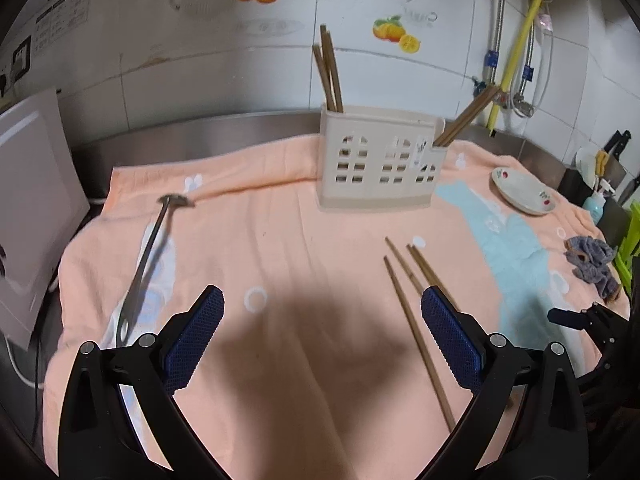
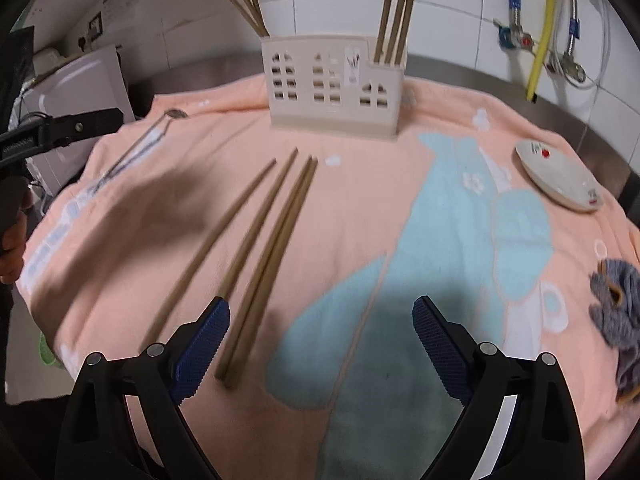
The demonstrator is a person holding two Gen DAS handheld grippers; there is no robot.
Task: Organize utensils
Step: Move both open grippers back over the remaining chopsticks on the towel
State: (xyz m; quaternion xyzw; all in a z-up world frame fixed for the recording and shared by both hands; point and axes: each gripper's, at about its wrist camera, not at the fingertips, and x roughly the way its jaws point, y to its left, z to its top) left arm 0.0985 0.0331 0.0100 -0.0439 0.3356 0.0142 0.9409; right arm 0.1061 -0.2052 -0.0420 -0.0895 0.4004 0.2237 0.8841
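Observation:
A beige utensil holder (image 1: 380,164) (image 2: 334,88) stands at the back of the peach towel (image 1: 304,248) (image 2: 352,216), with chopsticks upright in its left (image 1: 330,72) (image 2: 248,6) and right (image 1: 466,118) (image 2: 396,16) compartments. Several loose wooden chopsticks (image 2: 256,248) (image 1: 416,320) lie on the towel. A metal ladle (image 1: 150,256) (image 2: 138,146) lies at the towel's left. My left gripper (image 1: 322,320) is open and empty above the towel, the chopsticks by its right finger. My right gripper (image 2: 322,326) is open and empty, the chopsticks by its left finger.
A white plate (image 1: 524,192) (image 2: 560,176) sits on the towel at the right. A grey cloth (image 1: 592,264) (image 2: 616,312) lies at the right edge. A white appliance (image 1: 32,208) (image 2: 80,88) stands at the left. Pipes (image 1: 516,48) run down the tiled wall.

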